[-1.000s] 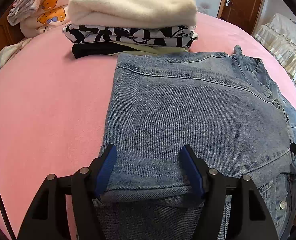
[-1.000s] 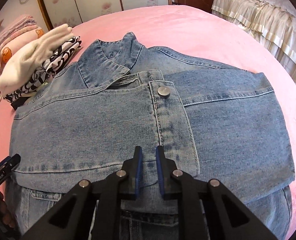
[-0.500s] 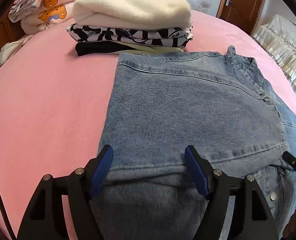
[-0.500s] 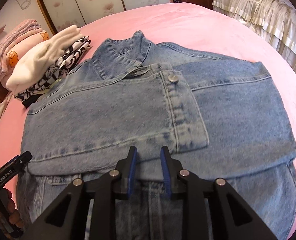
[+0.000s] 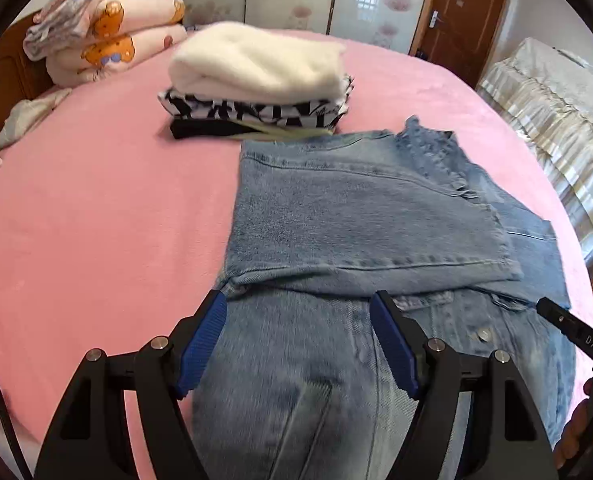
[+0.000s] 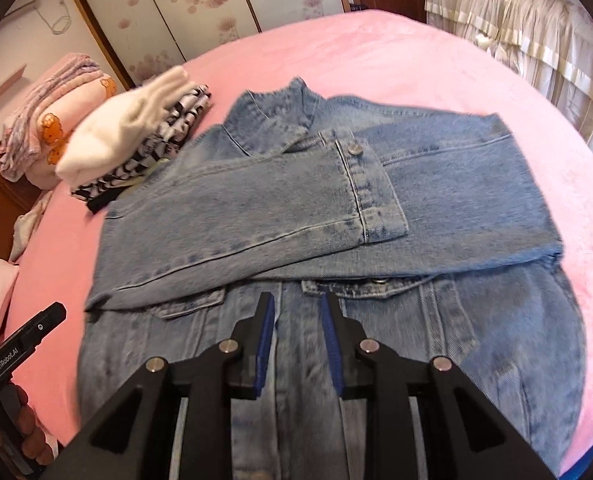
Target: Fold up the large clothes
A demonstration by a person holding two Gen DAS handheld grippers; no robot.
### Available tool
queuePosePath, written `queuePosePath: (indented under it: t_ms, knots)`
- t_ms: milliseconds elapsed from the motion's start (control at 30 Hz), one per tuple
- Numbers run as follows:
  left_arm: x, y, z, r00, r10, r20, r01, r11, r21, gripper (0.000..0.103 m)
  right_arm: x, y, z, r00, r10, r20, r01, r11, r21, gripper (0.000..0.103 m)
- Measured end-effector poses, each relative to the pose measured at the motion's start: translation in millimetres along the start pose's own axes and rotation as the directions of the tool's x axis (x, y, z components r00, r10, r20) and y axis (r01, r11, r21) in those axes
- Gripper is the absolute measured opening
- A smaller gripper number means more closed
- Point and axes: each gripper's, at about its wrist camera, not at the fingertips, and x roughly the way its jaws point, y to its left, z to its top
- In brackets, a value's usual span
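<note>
Jacket point(image 6: 336, 216) beside folded stack point(image 6: 136, 144)

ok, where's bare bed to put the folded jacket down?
Bare pink bed left of the denim jacket, in front of the folded stack. More bare sheet beyond the collar. Crowded where jacket and stack nearly touch.

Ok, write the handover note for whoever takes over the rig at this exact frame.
Left gripper: open, holding nothing, over the denim jacket near its left edge.
Right gripper: open, empty, above the button placket.
Jacket lies face up on the pink bed, both sleeves folded across the chest, cuff on top. Stack of folded clothes sits beyond the collar.
Done: sleeves in.
Left: probably fold the lower half up to the collar, then stack it.
</note>
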Motion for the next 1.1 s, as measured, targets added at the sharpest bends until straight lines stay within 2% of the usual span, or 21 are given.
queuePosePath:
  t_ms: [167,233,300,400,533,600,667,800,933,1100]
  knots:
    - [-47,-5,-14,0.999,-0.001,0.04,-0.002,0.997,0.073,0.073,-49,8,-10,0.998,0.022,0.06,-0.02,0.999,-0.035,0.025]
    - [-64,-5,-20,0.999,-0.005,0.053,0.0,0.996,0.093,0.073,-67,9,-15,0.996,0.021,0.087,-0.017,0.998,-0.054,0.032]
    - [-80,-3,-26,0.998,-0.016,0.06,0.01,0.995,0.103,0.074,-86,10,-21,0.992,0.014,0.126,-0.006,0.998,-0.066,0.044]
    - [-104,1,-39,0.997,-0.018,0.075,0.008,0.993,0.122,0.082,-115,8,-33,0.984,0.001,0.179,0.014,0.996,-0.084,0.047]
    - [-118,12,-61,0.998,-0.034,0.054,0.026,0.989,0.146,0.084,-139,-2,-53,0.979,-0.01,0.204,0.032,0.994,-0.106,0.051]
    - [-116,22,-74,0.999,-0.031,0.025,0.027,0.987,0.158,0.084,-148,-10,-65,0.978,-0.024,0.208,0.05,0.992,-0.118,0.058]
    - [-108,34,-88,0.999,-0.04,-0.015,0.042,0.987,0.154,0.084,-153,-23,-79,0.977,-0.042,0.209,0.071,0.989,-0.132,0.061]
    - [-84,62,-113,0.991,-0.069,-0.118,0.082,0.991,0.108,0.084,-154,-54,-107,0.981,-0.072,0.178,0.099,0.985,-0.144,0.061]
    - [-52,87,-137,0.966,-0.111,-0.232,0.124,0.992,0.04,0.084,-144,-96,-132,0.989,-0.095,0.112,0.108,0.987,-0.118,0.061]
    - [-24,97,-165,0.938,-0.176,-0.298,0.18,0.984,-0.012,0.084,-128,-150,-153,0.99,-0.136,0.027,0.138,0.988,-0.074,0.061]
